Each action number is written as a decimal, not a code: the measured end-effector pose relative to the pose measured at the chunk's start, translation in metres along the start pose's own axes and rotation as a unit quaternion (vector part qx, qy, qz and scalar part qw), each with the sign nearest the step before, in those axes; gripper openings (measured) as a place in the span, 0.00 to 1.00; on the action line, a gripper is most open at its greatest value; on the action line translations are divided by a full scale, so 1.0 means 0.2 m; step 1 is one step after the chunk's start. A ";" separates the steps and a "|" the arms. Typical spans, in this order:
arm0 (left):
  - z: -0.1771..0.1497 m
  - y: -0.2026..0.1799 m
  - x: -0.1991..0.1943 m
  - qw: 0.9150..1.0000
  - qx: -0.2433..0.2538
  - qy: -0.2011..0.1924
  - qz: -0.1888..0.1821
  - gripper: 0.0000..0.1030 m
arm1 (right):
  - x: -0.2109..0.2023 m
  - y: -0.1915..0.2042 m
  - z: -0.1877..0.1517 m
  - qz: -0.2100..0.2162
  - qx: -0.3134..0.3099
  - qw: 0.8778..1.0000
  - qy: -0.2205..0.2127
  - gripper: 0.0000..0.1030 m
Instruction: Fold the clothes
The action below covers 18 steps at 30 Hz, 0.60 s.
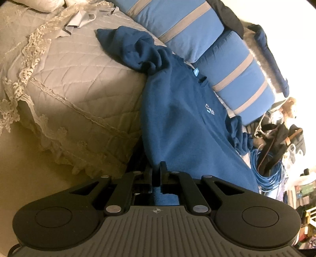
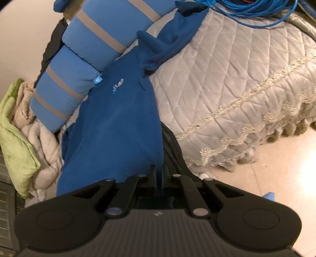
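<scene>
Left tool (image 1: 157, 170) and right tool (image 2: 158, 174) clenched on blue sweatshirt (image 1: 183, 122) hem; fingertips buried in fabric

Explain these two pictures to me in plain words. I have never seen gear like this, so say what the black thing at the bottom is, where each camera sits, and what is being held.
Each picture comes from a camera mounted on a hand-held gripper, looking forward along its two fingers. A person carries one in each hand; there is no robot arm. The black shape at the bottom is the tool itself. The left gripper and the right gripper are each shut on the hem of the blue sweatshirt. It lies across a bed with a grey quilted bedspread, beside blue striped cushions. A coil of blue cable also rests on the bed.
</scene>
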<state>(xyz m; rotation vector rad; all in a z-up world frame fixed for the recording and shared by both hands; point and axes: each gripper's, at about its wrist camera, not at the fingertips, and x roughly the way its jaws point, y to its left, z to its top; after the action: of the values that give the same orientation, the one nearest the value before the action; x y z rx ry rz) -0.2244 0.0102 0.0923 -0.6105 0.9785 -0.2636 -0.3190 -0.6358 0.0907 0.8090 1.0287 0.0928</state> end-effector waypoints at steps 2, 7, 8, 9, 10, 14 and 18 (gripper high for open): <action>0.01 -0.02 -0.03 1.000 0.014 -0.007 0.007 0.15 | -0.01 0.03 0.03 -0.014 -0.016 1.000 -0.012 0.54; 0.10 -0.15 -0.20 0.995 0.060 -0.070 0.035 0.44 | -0.16 0.17 0.15 -0.033 -0.084 0.993 -0.073 0.88; 0.13 -0.19 -0.25 0.993 0.072 -0.085 0.040 0.50 | -0.20 0.20 0.17 -0.036 -0.096 0.991 -0.084 0.91; 0.15 -0.23 -0.29 0.990 0.084 -0.101 0.044 0.52 | -0.23 0.25 0.21 -0.039 -0.111 0.988 -0.096 0.93; 0.18 -0.28 -0.33 0.987 0.099 -0.115 0.047 0.58 | -0.27 0.29 0.23 -0.042 -0.125 0.985 -0.108 0.96; 0.27 -0.49 -0.50 0.972 0.159 -0.168 0.051 0.67 | -0.41 0.49 0.35 -0.053 -0.184 0.970 -0.150 1.00; 0.35 -0.70 -0.64 0.957 0.209 -0.201 0.018 0.68 | -0.55 0.68 0.46 -0.053 -0.216 0.957 -0.185 1.00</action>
<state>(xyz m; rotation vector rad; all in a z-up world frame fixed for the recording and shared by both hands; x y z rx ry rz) -0.2276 -0.0173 0.2928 -0.2405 0.5160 -0.2899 -0.2663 -0.6377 0.2812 0.3518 0.6591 0.0675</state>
